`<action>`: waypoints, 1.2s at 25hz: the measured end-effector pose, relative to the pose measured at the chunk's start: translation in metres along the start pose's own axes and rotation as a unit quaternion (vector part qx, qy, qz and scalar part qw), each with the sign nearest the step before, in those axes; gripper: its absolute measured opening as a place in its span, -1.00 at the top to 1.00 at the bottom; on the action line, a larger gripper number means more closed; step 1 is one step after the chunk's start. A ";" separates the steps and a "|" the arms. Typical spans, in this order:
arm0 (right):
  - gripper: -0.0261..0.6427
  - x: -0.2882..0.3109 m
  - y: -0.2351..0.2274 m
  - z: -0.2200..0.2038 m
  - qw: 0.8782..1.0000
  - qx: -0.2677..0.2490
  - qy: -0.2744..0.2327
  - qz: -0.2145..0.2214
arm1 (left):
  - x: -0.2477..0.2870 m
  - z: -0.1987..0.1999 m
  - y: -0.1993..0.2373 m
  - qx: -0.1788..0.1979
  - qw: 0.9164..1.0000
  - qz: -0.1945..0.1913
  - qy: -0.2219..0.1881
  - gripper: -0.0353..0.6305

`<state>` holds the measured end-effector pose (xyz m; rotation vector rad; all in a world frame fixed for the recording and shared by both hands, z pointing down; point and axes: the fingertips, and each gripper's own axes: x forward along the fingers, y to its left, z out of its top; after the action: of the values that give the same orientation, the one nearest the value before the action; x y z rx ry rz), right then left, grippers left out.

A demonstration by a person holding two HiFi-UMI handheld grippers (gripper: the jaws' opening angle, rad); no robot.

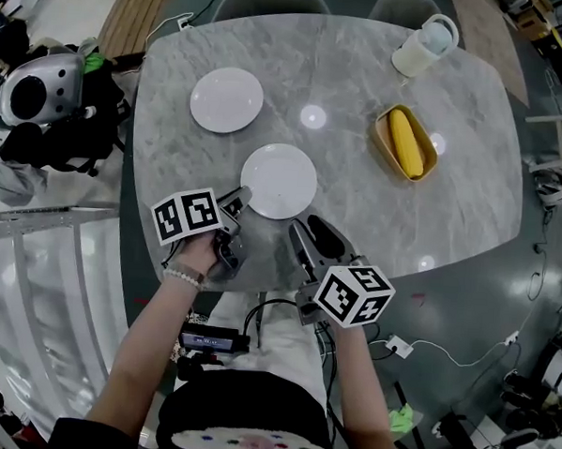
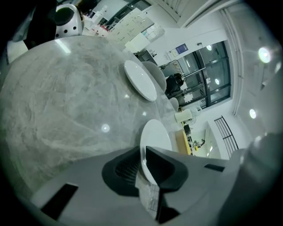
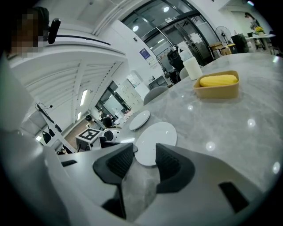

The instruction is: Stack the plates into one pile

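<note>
Head view: nothing is stacked yet. The near plate (image 1: 279, 179) and far plate (image 1: 227, 100) lie apart on the counter (image 1: 375, 214). Left claw (image 1: 241, 197) is clamped on the near plate's rim. Right claw (image 1: 309, 232) is apart and empty just beside it. Lifting and stacking are left.

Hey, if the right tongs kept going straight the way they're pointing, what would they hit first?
Most likely the near plate: its rim lies just ahead of the right tongs, whose jaws stand open and empty. Depth is unclear, so they could graze the table first.
</note>
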<state>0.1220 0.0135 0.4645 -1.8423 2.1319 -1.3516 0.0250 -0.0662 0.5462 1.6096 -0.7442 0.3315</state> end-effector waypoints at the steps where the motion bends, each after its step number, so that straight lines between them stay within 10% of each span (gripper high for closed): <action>1: 0.47 0.000 -0.001 -0.002 1.000 0.003 0.001 -0.001 | 0.000 0.000 0.001 -0.003 1.000 0.001 0.001 0.75; 12: 0.47 0.002 -0.009 -0.035 0.994 0.109 0.001 -0.015 | -0.008 -0.010 -0.007 -0.030 0.999 -0.015 0.007 0.77; 30: 0.48 0.042 -0.004 -0.060 0.952 0.303 -0.047 -0.001 | -0.020 -0.026 -0.024 -0.070 0.996 -0.050 -0.002 0.81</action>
<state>0.0810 0.0148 0.5256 -1.6042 1.4322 -1.6364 0.0304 -0.0357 0.5206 1.5089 -0.6721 0.1991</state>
